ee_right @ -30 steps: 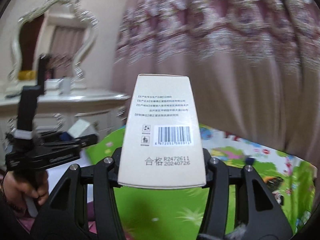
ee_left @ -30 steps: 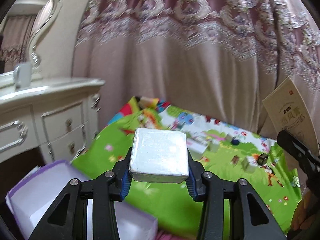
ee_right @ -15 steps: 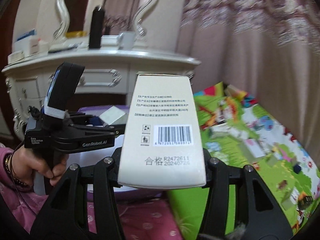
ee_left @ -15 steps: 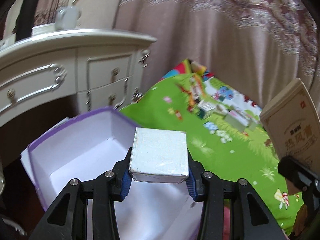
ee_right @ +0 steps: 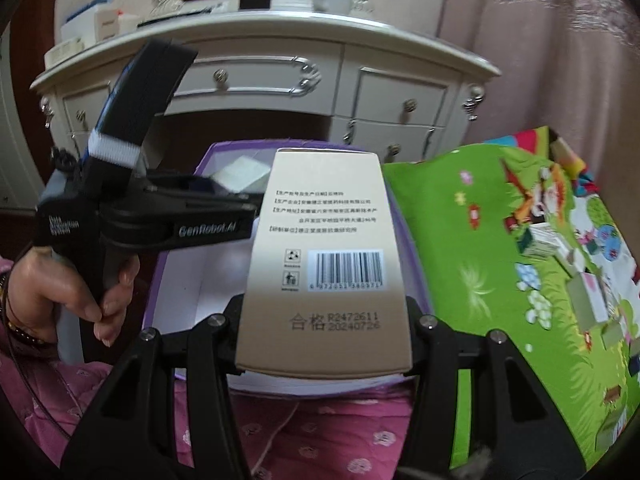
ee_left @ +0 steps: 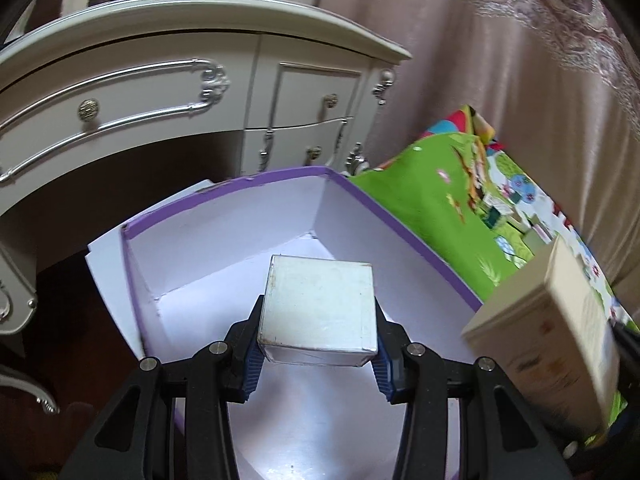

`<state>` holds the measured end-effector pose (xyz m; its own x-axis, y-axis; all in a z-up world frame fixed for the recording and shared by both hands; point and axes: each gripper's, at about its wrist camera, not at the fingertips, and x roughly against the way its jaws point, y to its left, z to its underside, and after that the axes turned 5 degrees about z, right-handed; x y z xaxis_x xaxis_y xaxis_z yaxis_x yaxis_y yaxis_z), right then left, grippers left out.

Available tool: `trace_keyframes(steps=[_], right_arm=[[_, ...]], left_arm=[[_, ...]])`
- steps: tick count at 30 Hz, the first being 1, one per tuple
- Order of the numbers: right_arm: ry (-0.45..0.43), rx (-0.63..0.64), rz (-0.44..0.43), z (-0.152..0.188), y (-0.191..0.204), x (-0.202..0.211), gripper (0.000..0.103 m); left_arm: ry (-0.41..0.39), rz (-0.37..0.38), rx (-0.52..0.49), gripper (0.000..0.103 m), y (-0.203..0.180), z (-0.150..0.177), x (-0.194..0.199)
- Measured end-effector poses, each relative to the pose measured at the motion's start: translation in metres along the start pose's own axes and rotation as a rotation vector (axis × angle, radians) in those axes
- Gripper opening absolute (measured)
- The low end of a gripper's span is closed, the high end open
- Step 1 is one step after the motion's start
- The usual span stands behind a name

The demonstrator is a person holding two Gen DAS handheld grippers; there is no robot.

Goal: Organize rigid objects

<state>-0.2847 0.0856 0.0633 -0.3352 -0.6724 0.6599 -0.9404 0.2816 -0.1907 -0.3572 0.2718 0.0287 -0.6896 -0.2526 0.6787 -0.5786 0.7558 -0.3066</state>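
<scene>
Pinching a small white box (ee_left: 318, 310) between its blue pads, the left gripper (ee_left: 318, 354) hangs over the open purple-rimmed box (ee_left: 400, 220), white inside; a beige carton (ee_left: 548, 344) shows at right, blurred. White dresser (ee_left: 160, 80) behind, green play mat (ee_left: 432, 200) right. Right wrist view: right gripper (ee_right: 324, 340) jaws clamped on the beige carton (ee_right: 324, 248), barcode side up, above the purple box's (ee_right: 240, 146) near edge. A hand (ee_right: 60, 288) grips the left gripper's handle at left.

Cream dressing table (ee_right: 280, 76) with silver trim and knobbed drawers stands against pinkish patterned curtains (ee_left: 520, 80). Green cartoon play mat (ee_right: 500, 260) lies beside it. Pink floral quilt (ee_right: 320, 432) in foreground.
</scene>
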Motion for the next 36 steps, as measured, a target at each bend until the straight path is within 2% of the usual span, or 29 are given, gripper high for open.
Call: trace_keyframes(steps=[2,3,4,6,8,10,12,15,18,21,25,27,30,31,36], right_arm=[[0.018,0.001,-0.025,0.003,0.003,-0.007,0.056],[0.019,-0.003,-0.030,0.004,0.003,-0.008,0.062],[0.019,-0.010,-0.026,0.005,0.002,-0.008,0.066],[0.003,-0.040,-0.004,0.009,-0.006,-0.003,0.078],[-0.022,-0.086,0.010,0.011,-0.019,0.007,0.079],[-0.040,-0.130,0.057,0.015,-0.037,0.018,0.080],[-0.033,-0.182,0.159,0.025,-0.063,0.027,0.083],[0.029,-0.269,0.304,0.052,-0.106,0.037,0.085],[0.126,-0.380,0.445,0.096,-0.158,0.049,0.086],[0.231,-0.604,0.566,0.157,-0.214,0.070,0.086],[0.293,-0.872,0.683,0.225,-0.278,0.099,0.086],[0.286,-0.932,0.690,0.238,-0.297,0.101,0.086],[0.271,-1.014,0.688,0.247,-0.331,0.093,0.086],[0.270,-1.026,0.683,0.251,-0.340,0.092,0.086],[0.281,-1.056,0.741,0.258,-0.380,0.079,0.084]], left_arm=[[0.001,-0.043,0.033,0.061,0.006,-0.002,0.001],[-0.004,-0.073,0.055,0.079,0.009,-0.004,0.002],[-0.014,-0.100,0.074,0.091,0.012,-0.006,0.004],[-0.044,-0.127,0.092,0.091,0.013,-0.009,0.010],[-0.070,-0.130,0.086,0.091,0.010,-0.011,0.016],[-0.083,-0.102,0.050,0.091,0.000,-0.013,0.019],[-0.088,-0.074,0.005,0.091,-0.012,-0.013,0.020],[-0.068,-0.006,-0.076,0.092,-0.037,-0.009,0.017],[-0.029,0.058,-0.145,0.092,-0.059,-0.004,0.010],[0.001,0.093,-0.203,0.092,-0.079,0.005,0.005],[0.050,0.137,-0.283,0.092,-0.115,0.008,-0.008],[0.069,0.171,-0.318,0.092,-0.136,0.006,-0.014],[0.144,0.253,-0.334,0.092,-0.169,0.005,-0.028],[0.181,0.292,-0.334,0.092,-0.185,0.005,-0.036],[0.308,0.376,-0.312,0.092,-0.245,0.007,-0.074]])
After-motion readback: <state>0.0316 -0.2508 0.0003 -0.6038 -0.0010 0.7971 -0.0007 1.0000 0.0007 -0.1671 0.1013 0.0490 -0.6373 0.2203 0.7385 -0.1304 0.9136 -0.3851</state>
